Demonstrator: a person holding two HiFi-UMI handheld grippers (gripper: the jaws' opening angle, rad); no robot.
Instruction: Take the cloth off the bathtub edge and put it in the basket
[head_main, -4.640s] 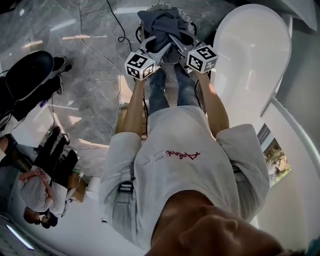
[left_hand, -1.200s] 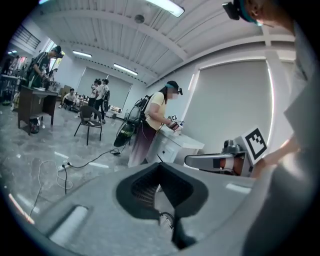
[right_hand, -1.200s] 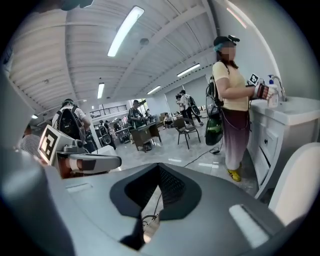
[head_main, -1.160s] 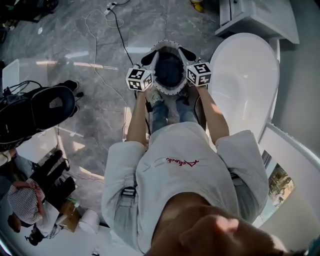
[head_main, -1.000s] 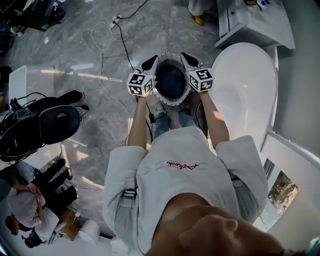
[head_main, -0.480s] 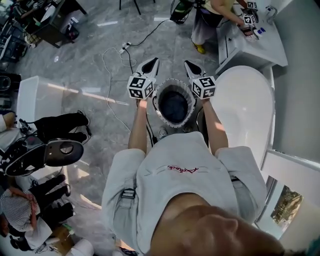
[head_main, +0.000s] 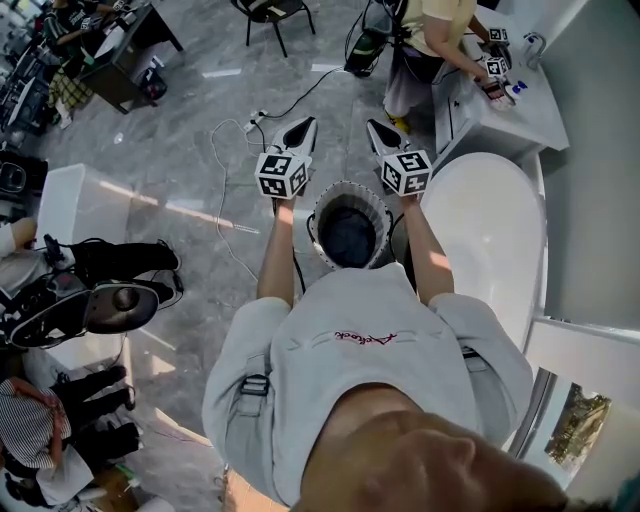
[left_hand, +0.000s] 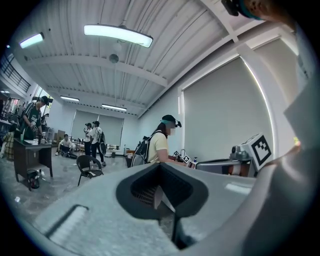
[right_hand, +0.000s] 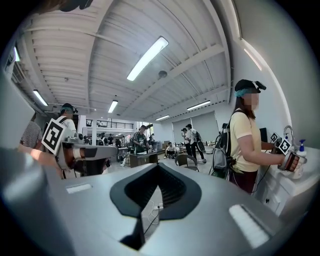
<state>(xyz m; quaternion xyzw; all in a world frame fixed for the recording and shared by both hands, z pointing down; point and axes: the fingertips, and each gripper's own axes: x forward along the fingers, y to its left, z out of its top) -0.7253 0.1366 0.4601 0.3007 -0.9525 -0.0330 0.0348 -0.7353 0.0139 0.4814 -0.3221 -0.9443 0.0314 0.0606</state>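
**Head view.** The person stands over a grey marble floor (head_main: 200, 130), both forearms held out in front. The left gripper (head_main: 304, 124) and the right gripper (head_main: 374, 126) are raised side by side, well apart, each pointing away from the body with its jaws drawn together to a point. Between and beneath them stands a round, white-rimmed basket (head_main: 350, 186). The dark blue cloth (head_main: 348, 236) lies bundled inside it, clear of both grippers. The white oval bathtub (head_main: 490, 240) stands just beside the basket, on the person's right. A second person in a yellow top (head_main: 432, 22) works at a white counter (head_main: 500, 110) beyond the tub.

**Left gripper view.** The left gripper (left_hand: 160, 165) points level into the room. Its two grey jaws meet at the tips and nothing lies between them. The marker cube of the right gripper (left_hand: 260, 150) shows at the right edge.

**Right gripper view.** The right gripper (right_hand: 157, 166) is likewise level, its jaws pressed together and empty. The left gripper (right_hand: 75, 150) appears at the left, the person in yellow (right_hand: 245, 145) at the right.
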